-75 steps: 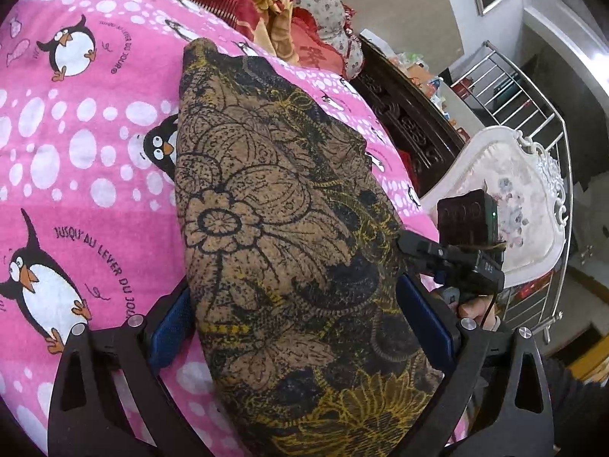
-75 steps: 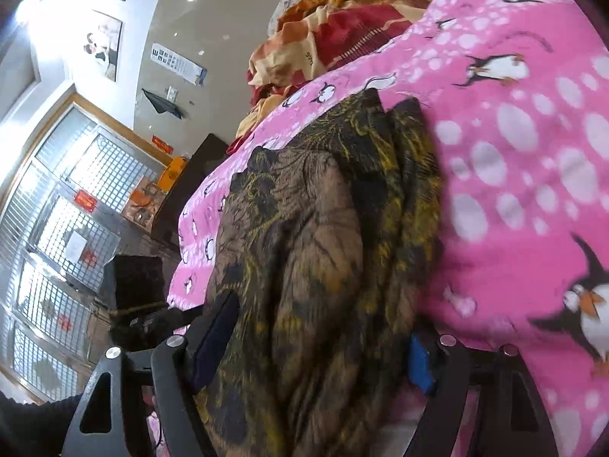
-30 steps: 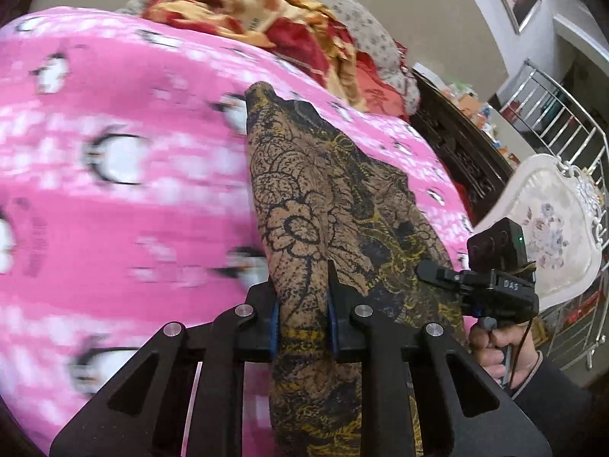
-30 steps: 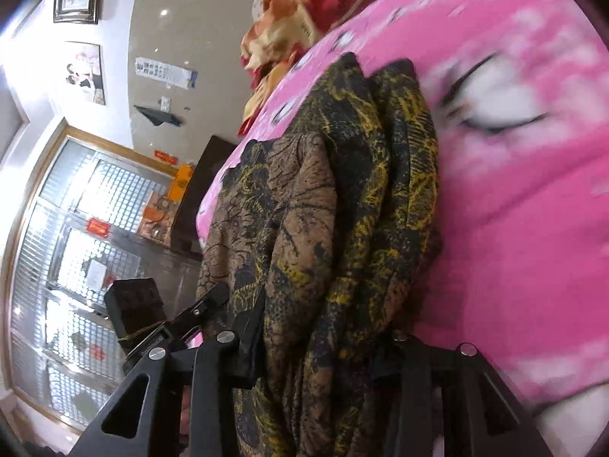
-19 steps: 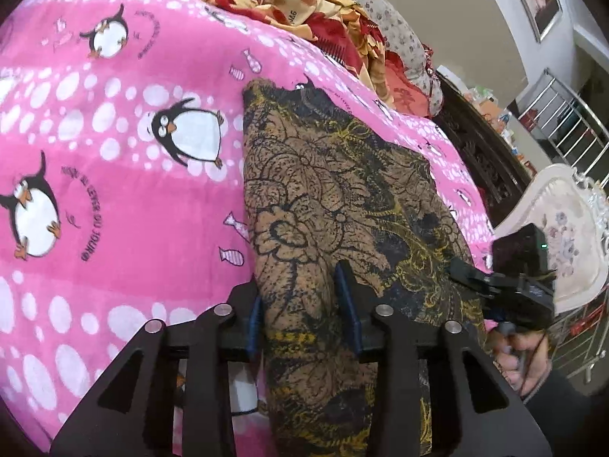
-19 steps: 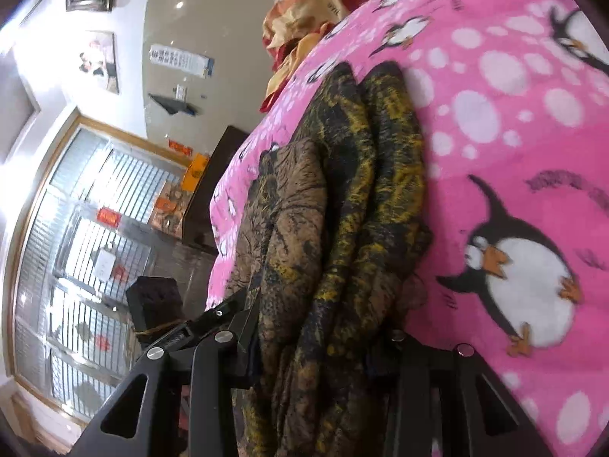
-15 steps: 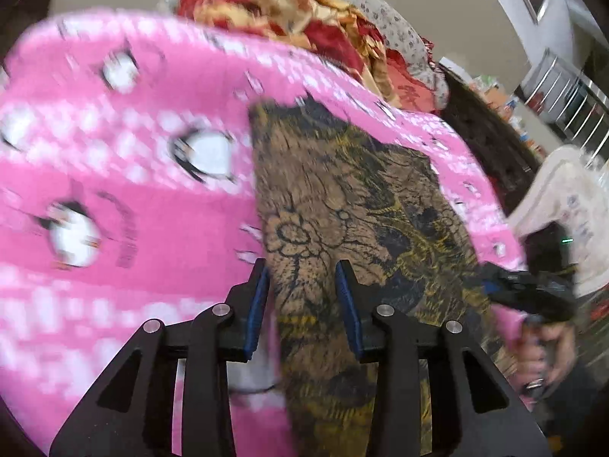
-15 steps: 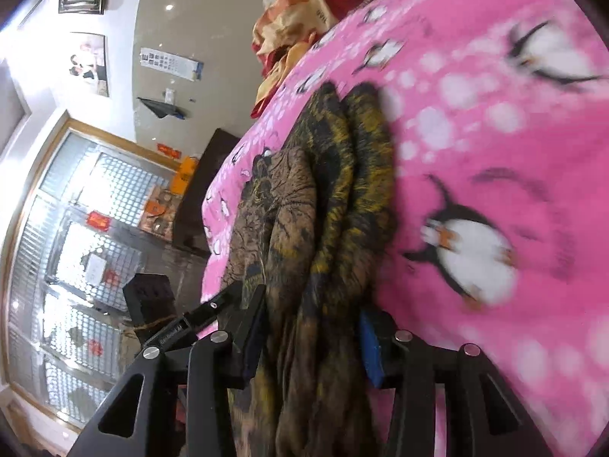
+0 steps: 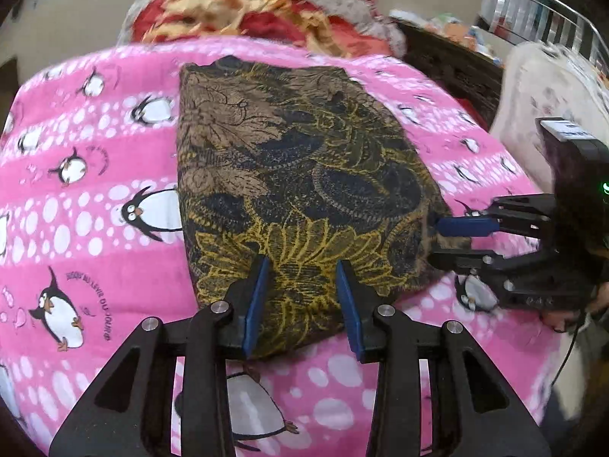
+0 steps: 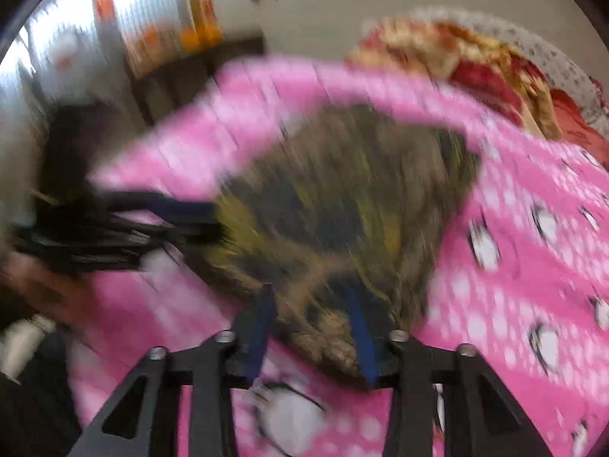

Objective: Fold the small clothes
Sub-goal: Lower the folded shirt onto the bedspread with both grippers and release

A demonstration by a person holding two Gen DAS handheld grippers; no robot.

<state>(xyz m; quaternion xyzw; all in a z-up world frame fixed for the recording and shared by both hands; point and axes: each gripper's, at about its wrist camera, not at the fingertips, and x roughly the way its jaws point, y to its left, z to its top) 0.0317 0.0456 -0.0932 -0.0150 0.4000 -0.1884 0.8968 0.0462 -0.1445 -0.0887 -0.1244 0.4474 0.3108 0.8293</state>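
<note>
A folded brown, black and yellow floral garment (image 9: 297, 175) lies flat on the pink penguin blanket (image 9: 95, 198). My left gripper (image 9: 302, 266) stands at its near edge, jaws apart, with the cloth edge lying between the blue pads (image 9: 255, 297). My right gripper (image 10: 310, 301) is at another near corner of the garment (image 10: 342, 205), jaws apart around a bunched bit of cloth; that view is badly blurred. The right gripper also shows in the left wrist view (image 9: 449, 240), at the garment's right corner.
A heap of red and yellow bedding (image 9: 243, 11) lies at the far end of the bed. Dark wooden furniture (image 9: 456, 64), a white ornate chair (image 9: 548, 87) and a metal rack (image 9: 548, 26) stand to the right.
Both grippers have opened a little and pulled back to the garment's near edge. The garment now lies flat as a wider folded block. The right wrist view has swung round fast.
</note>
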